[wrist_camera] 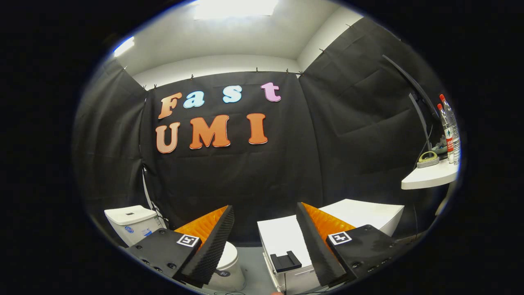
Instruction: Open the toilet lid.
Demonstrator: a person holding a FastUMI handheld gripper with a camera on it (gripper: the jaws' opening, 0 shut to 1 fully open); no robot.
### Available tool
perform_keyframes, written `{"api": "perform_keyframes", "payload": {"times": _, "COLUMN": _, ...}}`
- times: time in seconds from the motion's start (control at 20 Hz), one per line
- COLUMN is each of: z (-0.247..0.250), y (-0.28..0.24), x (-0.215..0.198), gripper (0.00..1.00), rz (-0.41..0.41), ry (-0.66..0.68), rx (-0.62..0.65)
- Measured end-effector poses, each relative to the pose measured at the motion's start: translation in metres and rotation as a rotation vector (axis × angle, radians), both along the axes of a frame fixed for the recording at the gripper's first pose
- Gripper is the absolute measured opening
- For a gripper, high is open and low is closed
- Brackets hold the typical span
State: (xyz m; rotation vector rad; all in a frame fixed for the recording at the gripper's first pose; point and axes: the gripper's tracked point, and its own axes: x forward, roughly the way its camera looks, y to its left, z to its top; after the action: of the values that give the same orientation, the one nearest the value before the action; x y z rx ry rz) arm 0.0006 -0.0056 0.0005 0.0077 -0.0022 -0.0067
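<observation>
The gripper (265, 229) was held above floor level with its two fingers (213, 246) spread wide and nothing between them; neither finger touched any object. The toilet (229, 266) stood low on the floor, beyond and below the left finger, which hid most of it. Its white cistern (133, 223) rose against the black cloth wall (245, 176), to the left of that finger. The toilet lid (230, 254) showed as a rounded white surface just to the right of the left finger's tip, lying flat and closed over the bowl. The lid was apart from both fingers. To the right of the toilet, across a strip of grey floor (251, 266), stood a white cabinet (282, 237) with a small black bracket (285, 261) resting on its top near the front edge; the right finger hid part of this cabinet. Farther right and higher, a white table (430, 176) carried two clear bottles (450, 127) with red caps, standing upright side by side, and a tape dispenser (428, 159) just beside them. A dark monitor (413, 90) stood on the same table, seen edge-on. A ceiling light (233, 8) shone overhead.
</observation>
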Motion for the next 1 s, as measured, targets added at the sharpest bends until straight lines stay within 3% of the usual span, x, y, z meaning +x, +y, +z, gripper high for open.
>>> {"api": "perform_keyframes", "payload": {"times": 0.65, "z": 0.015, "y": 0.021, "x": 0.002, "gripper": 0.98, "rz": 0.029, "ry": -0.038, "rx": -0.011}}
{"api": "perform_keyframes", "payload": {"times": 0.85, "z": 0.048, "y": 0.092, "x": 0.02, "gripper": 0.98, "rz": 0.104, "ry": -0.113, "rx": 0.053}}
{"api": "perform_keyframes", "payload": {"times": 1.0, "z": 0.042, "y": 0.155, "x": 0.042, "gripper": 0.98, "rz": 0.179, "ry": -0.124, "rx": 0.06}}
